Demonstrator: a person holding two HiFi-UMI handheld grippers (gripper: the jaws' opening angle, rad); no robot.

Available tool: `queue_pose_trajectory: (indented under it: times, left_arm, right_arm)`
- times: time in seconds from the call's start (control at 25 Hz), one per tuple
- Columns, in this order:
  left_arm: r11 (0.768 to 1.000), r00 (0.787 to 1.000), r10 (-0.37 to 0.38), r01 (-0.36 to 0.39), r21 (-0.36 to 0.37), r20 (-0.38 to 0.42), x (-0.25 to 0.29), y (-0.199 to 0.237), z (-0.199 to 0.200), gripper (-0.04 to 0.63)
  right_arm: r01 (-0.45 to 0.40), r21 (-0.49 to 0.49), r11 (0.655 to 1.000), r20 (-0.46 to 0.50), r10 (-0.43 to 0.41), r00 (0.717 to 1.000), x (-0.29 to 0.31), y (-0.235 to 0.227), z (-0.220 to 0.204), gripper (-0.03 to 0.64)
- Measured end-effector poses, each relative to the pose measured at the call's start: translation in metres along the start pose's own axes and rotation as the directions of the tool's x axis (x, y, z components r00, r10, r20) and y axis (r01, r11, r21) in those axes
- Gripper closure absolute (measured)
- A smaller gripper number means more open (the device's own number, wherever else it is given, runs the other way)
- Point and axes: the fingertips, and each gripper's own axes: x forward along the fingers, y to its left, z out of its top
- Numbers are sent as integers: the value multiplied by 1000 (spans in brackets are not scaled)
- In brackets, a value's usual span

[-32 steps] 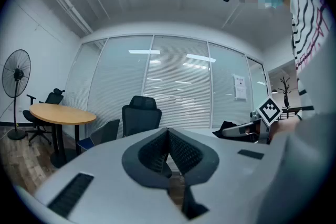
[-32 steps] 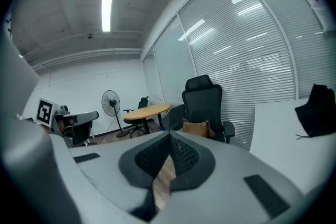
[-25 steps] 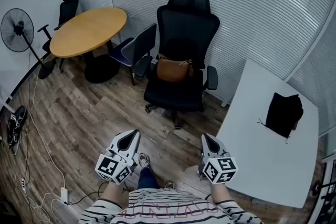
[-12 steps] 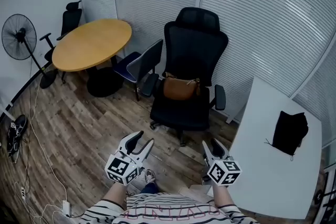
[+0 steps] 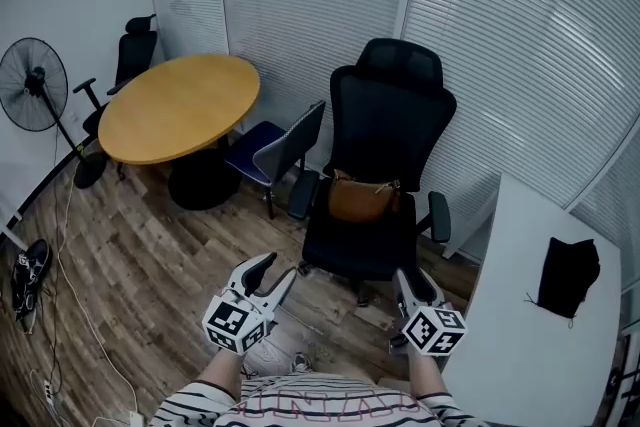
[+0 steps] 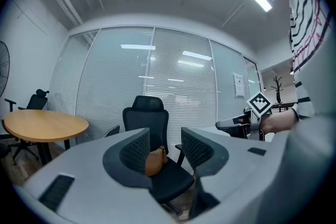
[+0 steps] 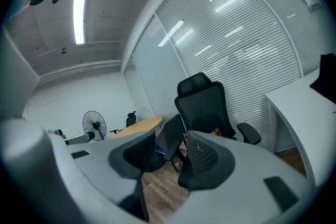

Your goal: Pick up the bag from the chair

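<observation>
Nothing is held yet, so the pickup has hardly begun and everything that counts is left to do. On the left, the left gripper point(image 5: 275, 267) is held out level in front of the person. Its jaws have just been opening and now stand spread with nothing between them. Its own view only frames the far-off chair in the gap, with no pad near anything. Ahead and a little to the right stands the black office chair point(image 5: 398, 120). The brown bag point(image 5: 362, 198) lies on its seat, leaning against the backrest between the two armrests, with its thin strap point(image 5: 372, 183) along the top, untouched. Both grippers are well apart from it, with a stretch of wooden floor point(image 5: 150, 245) between. Further right, the right gripper point(image 5: 410, 280) points slightly downward toward the chair. Its jaws too have just been opening and stand wide and empty. At the far right is a white table point(image 5: 520, 335) with a dark thing point(image 5: 568, 273) on it, which seems to have no part in the job. What remains, as I judge it, is to close the rest of the way to the chair, bring a gripper around the bag or its strap, close on it, and lift it clear of the seat.
</observation>
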Motion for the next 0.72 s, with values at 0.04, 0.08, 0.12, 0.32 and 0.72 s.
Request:
queue_pose_trajectory:
  times: [0.04, 0.08, 0.12, 0.32, 0.72]
  left_arm:
    - [1000, 1000, -10, 10, 3, -2, 3, 9, 1, 434]
    - [1000, 1000, -22, 22, 6, -4, 7, 16, 1, 434]
    - [999, 999, -34, 34, 10, -8, 10, 22, 0, 434]
    - [997, 997, -74, 74, 2, -14, 28, 48, -6, 434]
    - [995, 995, -92, 91, -30, -32, 58, 65, -19, 434]
  right_arm:
    - [11, 2, 1000, 5, -11, 1000, 7, 2, 1, 428]
    - [22, 5, 1000, 11, -22, 1000, 14, 4, 2, 428]
    - [32, 9, 999, 16, -33, 999, 19, 5, 2, 428]
    - [78, 13, 997, 9, -78, 997, 36, 6, -3, 428]
    - [124, 48, 991, 3, -124, 992, 73, -20, 4, 428]
